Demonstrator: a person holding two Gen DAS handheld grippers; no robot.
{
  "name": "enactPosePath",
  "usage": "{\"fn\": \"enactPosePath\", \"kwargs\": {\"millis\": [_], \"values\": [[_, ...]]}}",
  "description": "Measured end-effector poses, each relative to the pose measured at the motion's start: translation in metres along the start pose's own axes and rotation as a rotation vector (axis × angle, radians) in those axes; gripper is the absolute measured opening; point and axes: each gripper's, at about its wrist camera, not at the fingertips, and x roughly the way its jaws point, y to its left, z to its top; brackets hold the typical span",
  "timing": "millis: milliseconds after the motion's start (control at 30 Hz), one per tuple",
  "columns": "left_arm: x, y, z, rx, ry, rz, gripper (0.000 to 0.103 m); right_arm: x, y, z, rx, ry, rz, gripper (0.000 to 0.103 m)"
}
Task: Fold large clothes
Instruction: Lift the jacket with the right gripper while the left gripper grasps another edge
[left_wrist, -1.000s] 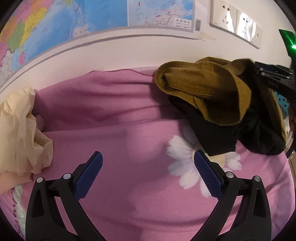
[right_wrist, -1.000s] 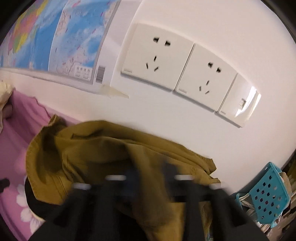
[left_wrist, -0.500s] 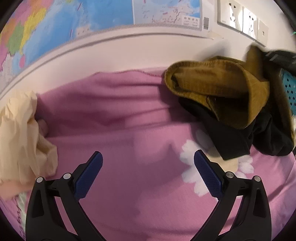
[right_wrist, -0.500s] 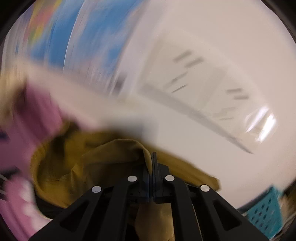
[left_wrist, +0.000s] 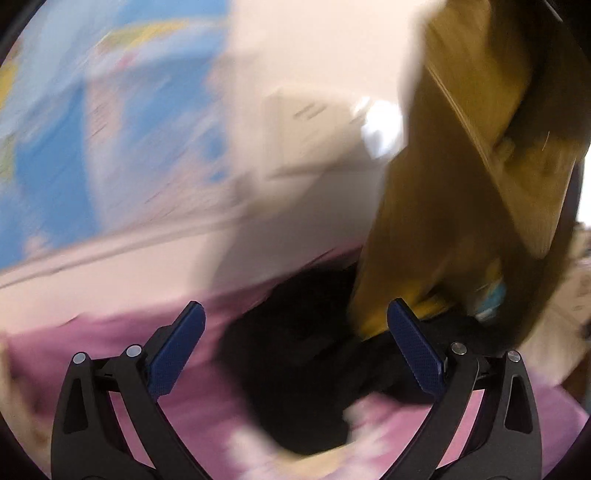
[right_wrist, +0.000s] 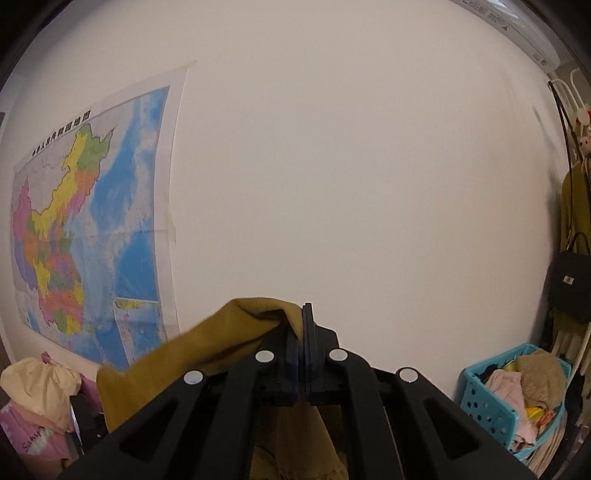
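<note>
My right gripper (right_wrist: 303, 314) is shut on a fold of the mustard-brown garment (right_wrist: 207, 350), held high so the cloth drapes down to the left below the jaws. In the blurred left wrist view the same garment (left_wrist: 461, 192) hangs at the upper right, its lower end just beyond my right fingertip. A black garment (left_wrist: 306, 354) lies under it on the pink flowered blanket (left_wrist: 110, 332). My left gripper (left_wrist: 295, 325) is open and empty above the black garment.
A map (right_wrist: 81, 229) hangs on the white wall. A turquoise basket (right_wrist: 517, 395) full of clothes stands at the right, below a coat rack with a black bag (right_wrist: 569, 291). A beige garment (right_wrist: 40, 387) lies bunched at the far left.
My right gripper has lifted the mustard garment well up off the blanket. My left gripper has swung right toward the black garment, still open.
</note>
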Motion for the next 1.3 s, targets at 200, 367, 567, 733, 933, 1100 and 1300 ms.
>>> {"fn": "enactPosePath", "kwargs": {"millis": [200,367,567,733,933,1100,1300], "values": [[0.037,-0.061,-0.020,0.172,0.018,-0.147,0.090,-0.018,-0.009,0.005,0.009,0.013,-0.017,0.002],[0.067,-0.080,-0.010,0.226,0.079,-0.174,0.005,-0.036,-0.020,0.004,0.012,0.019,-0.043,0.002],[0.042,-0.068,0.032,0.184,-0.035,-0.125,0.003,-0.076,-0.025,0.024,0.030,-0.043,-0.048,0.002],[0.013,-0.042,0.070,0.112,-0.104,-0.153,0.003,-0.116,-0.012,0.049,0.000,-0.120,-0.045,0.002],[-0.018,-0.041,0.065,0.100,-0.182,-0.144,0.074,-0.163,0.010,0.076,-0.024,-0.192,-0.036,0.002],[-0.010,-0.105,0.029,0.226,-0.153,-0.234,0.089,-0.193,0.025,0.088,-0.033,-0.220,-0.032,0.002],[0.000,-0.168,0.008,0.307,-0.115,-0.276,0.026,-0.222,0.034,0.088,-0.055,-0.206,-0.066,0.002]]}}
